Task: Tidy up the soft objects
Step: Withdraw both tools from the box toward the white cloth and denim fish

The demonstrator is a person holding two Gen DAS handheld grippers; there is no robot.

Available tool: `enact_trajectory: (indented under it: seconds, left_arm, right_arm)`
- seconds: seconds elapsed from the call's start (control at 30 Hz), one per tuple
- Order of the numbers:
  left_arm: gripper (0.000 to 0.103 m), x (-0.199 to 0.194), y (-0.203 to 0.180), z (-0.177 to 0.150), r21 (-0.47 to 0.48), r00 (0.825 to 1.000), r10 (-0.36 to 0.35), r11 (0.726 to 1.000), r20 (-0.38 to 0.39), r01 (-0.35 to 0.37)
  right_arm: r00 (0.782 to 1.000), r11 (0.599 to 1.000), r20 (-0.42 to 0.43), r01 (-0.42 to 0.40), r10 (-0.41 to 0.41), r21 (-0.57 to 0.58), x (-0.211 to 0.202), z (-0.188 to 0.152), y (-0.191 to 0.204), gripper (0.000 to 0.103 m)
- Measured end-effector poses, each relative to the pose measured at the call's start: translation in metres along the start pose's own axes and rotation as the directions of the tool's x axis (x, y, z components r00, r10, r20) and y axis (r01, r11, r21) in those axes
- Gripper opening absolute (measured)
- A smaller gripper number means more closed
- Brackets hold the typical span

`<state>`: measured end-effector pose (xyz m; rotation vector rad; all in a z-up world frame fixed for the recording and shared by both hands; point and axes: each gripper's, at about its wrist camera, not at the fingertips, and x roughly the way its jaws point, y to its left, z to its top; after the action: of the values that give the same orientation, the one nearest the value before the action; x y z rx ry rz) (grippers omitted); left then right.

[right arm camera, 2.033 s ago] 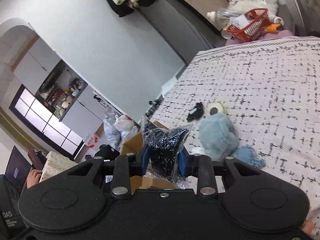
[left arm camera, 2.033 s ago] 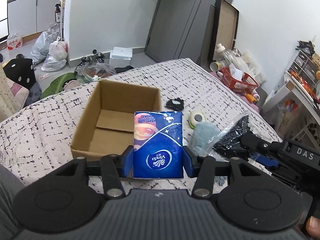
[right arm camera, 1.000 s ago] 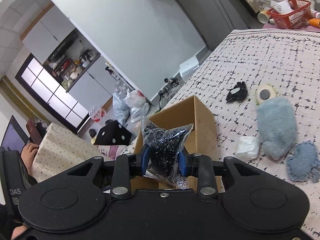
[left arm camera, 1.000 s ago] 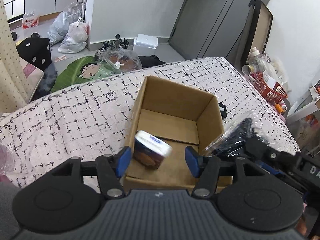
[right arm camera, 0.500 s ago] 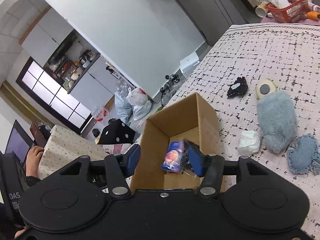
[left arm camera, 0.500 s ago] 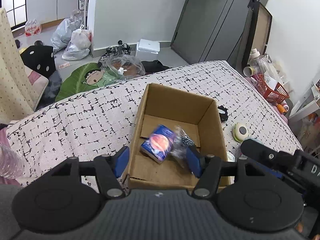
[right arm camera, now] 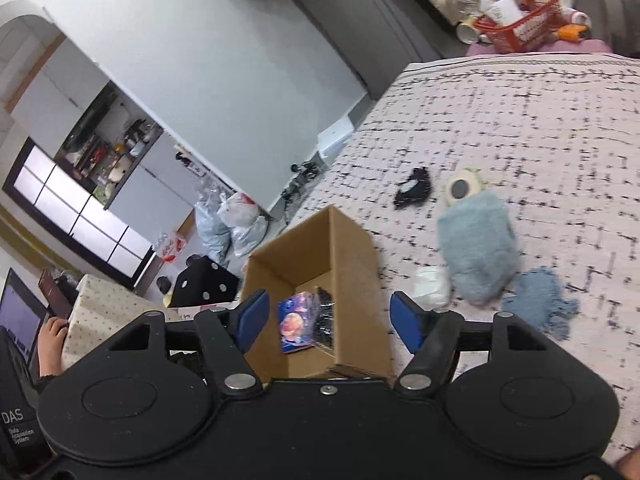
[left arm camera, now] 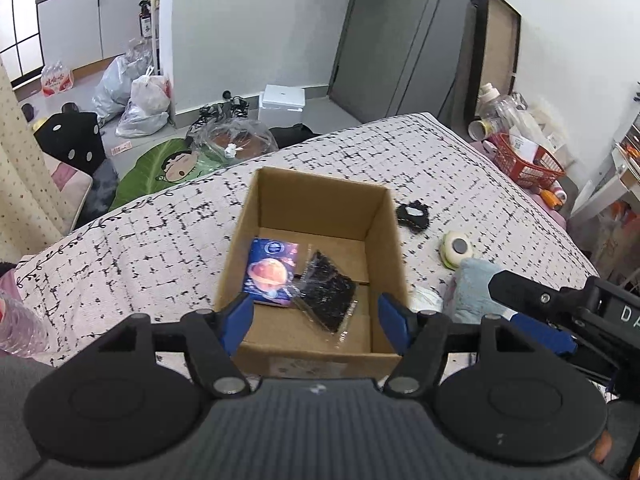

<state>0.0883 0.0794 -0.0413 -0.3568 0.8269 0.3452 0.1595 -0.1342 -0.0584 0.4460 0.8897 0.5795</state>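
An open cardboard box (left arm camera: 380, 236) (right arm camera: 352, 264) stands on the checked bed cover. Inside lie a blue tissue pack (left arm camera: 272, 272) (right arm camera: 295, 322) and a clear bag of black bits (left arm camera: 328, 292) (right arm camera: 325, 318), side by side. My left gripper (left arm camera: 316, 318) is open and empty above the box's near edge. My right gripper (right arm camera: 328, 320) is open and empty above the box; its body also shows in the left wrist view (left arm camera: 560, 304). A light blue plush (right arm camera: 476, 248) (left arm camera: 476, 284), a blue cloth (right arm camera: 536, 300), a white wad (right arm camera: 430, 286), a cream round item (right arm camera: 462, 190) (left arm camera: 458, 248) and a black item (right arm camera: 414, 188) (left arm camera: 412, 216) lie right of the box.
A red basket (left arm camera: 528, 160) (right arm camera: 520, 20) with bottles sits beyond the bed's far right corner. Plastic bags (left arm camera: 136, 96) and a green mat (left arm camera: 160, 168) lie on the floor past the bed's far edge. A clear bottle (left arm camera: 16, 320) lies at the left.
Both grippers opened and let go: the tissue pack and the bag of black bits dropped into the box. Both grippers have since lifted back a little.
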Motion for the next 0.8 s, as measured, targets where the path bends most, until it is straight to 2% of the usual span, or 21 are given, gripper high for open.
enact_trajectory:
  seconds: [0.3,0.8]
  left_arm:
    - [0.067,-0.002,-0.033,-0.005,0.029,1.000,-0.015,0.999,-0.007,0.015]
    - [0.067,0.015,-0.080,-0.002,0.048,0.999,-0.047,0.998,-0.023,0.048]
  right_arm:
    - [0.996,0.991,-0.034,0.091,-0.088,0.097,-0.013,0.004,-0.032,0.066]
    - [0.993,0.962,-0.030,0.119,-0.115,0.245,-0.030,0.011,-0.075,0.066]
